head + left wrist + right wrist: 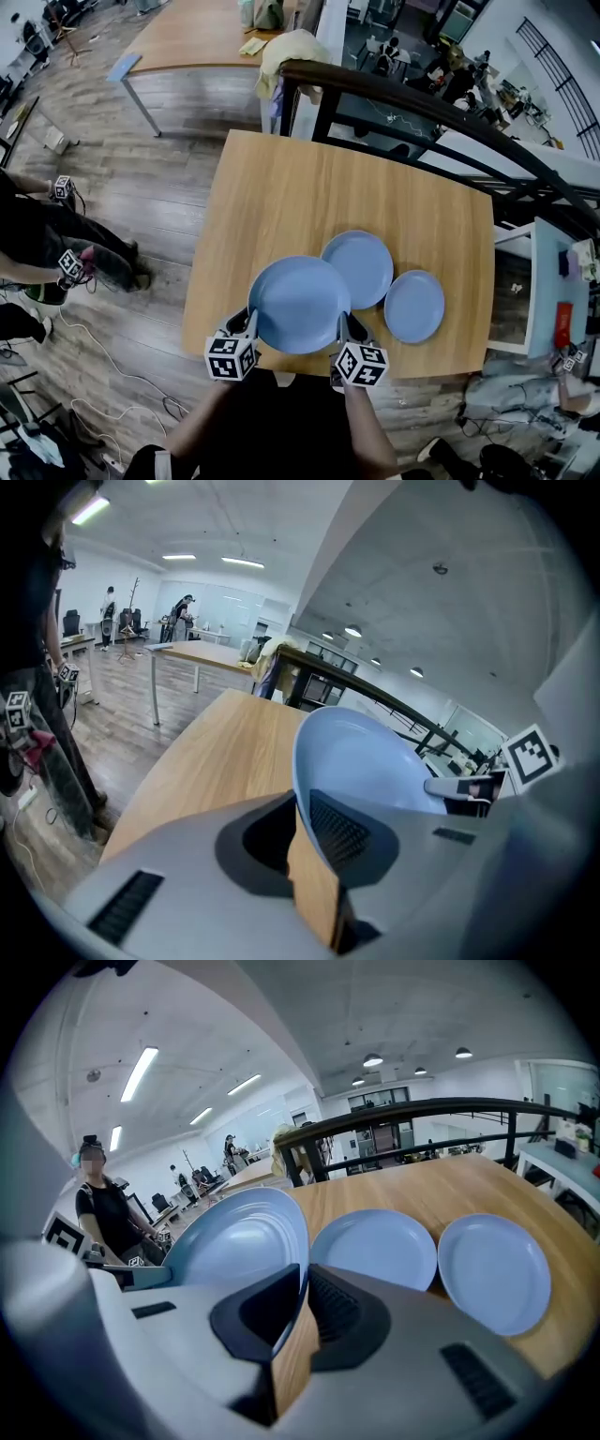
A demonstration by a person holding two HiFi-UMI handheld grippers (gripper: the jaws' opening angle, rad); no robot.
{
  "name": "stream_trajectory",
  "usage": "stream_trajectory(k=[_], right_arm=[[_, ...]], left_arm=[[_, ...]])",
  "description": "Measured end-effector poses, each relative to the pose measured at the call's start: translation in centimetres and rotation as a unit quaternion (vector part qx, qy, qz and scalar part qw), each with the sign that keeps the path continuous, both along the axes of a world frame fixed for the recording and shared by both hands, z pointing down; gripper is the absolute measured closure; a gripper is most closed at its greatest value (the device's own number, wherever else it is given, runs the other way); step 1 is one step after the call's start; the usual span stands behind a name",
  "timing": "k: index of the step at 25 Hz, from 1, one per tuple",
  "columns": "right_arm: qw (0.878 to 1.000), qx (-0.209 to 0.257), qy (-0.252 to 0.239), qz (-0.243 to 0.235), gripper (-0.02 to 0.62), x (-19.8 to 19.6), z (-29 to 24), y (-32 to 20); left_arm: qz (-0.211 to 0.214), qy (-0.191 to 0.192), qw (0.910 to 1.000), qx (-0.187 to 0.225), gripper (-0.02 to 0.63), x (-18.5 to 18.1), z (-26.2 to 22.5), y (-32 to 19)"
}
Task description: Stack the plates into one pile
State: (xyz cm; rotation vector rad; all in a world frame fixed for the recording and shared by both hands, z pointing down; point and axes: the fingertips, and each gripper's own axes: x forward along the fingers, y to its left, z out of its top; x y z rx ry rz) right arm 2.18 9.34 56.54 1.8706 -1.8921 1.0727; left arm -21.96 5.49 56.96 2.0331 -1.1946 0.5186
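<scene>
Observed: 3 blue plates on or over a wooden table point(281, 187). The left gripper point(251, 319) and the right gripper point(345, 323) each grip the large plate point(300, 305), 1 on either side of its near rim. Each gripper's own view shows its jaws narrow, with that rim pinched between the pads. The left gripper view shows the large plate tilted, its bowl rising ahead of the jaws, with bare table wood visible below the rim. That view shows neither of the other 2 plates. These appear in the right gripper view and the head view only. The middle plate point(375, 1249) lies flat just beyond the right gripper's jaws. The small plate point(495, 1274) lies flat beside it, further to the right gripper's outer side; the 2 stand close, but contact between them cannot be confirmed. In the head view the large plate's far edge overlaps the middle plate's near edge. Whether they touch cannot be told. Only the head view shows the large plate's near rim reaching the table's near edge between the 2 grippers. A black railing point(422, 103) runs past the table's far side. A person point(103, 1208) stands off to the left gripper's side.
</scene>
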Motion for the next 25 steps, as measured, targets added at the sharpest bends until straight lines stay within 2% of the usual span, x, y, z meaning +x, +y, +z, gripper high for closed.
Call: stream_trajectory(k=[16,25], right_arm=[[0.999,-0.02,-0.003,-0.05,0.546,12.4,3.0,-3.2],[0.997,-0.033,-0.007,-0.071,0.549,16.3,5.0,-5.4]], left_arm=[[-0.061,-0.005,0.9981,-0.012,0.551,12.0,2.7,-1.0],[-0.087,-0.014,0.9957,-0.031,0.549,15.8,4.9,-1.4]])
